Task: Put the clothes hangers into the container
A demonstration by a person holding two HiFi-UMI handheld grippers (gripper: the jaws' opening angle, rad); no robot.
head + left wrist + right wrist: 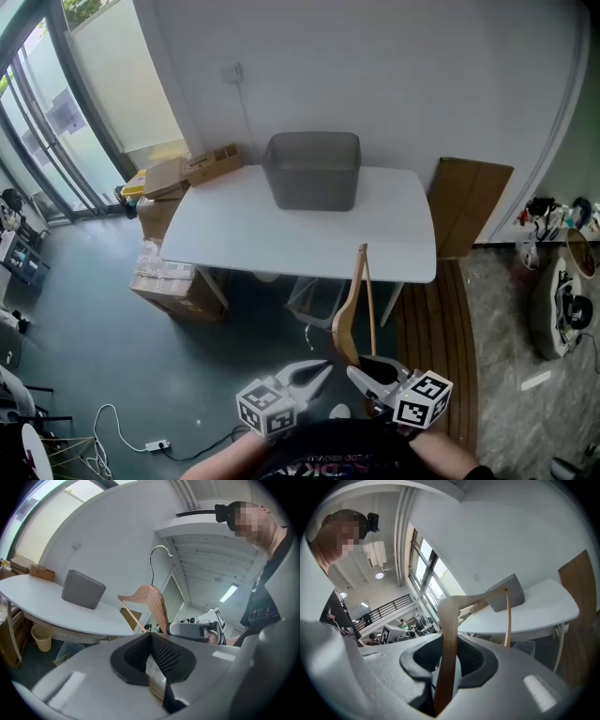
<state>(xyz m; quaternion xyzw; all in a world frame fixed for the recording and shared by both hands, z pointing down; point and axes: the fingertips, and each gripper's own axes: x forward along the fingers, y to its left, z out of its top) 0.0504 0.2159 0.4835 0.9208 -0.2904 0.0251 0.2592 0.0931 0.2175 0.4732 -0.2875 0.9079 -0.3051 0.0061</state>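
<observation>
Right claw (364, 373) gripped the hanger (353, 302) by one end, left claw (322, 368) closed, empty; pivoting, the hanger might snag the far container (312, 186) rim.

The right gripper (446, 679) clamps a wooden hanger (451, 616) by one arm, with the grey container (506, 597) on the white table (536, 611) beyond.

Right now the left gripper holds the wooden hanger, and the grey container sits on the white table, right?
No: the right gripper holds the wooden hanger, as the right gripper view shows. The grey container does sit on the white table.
</observation>
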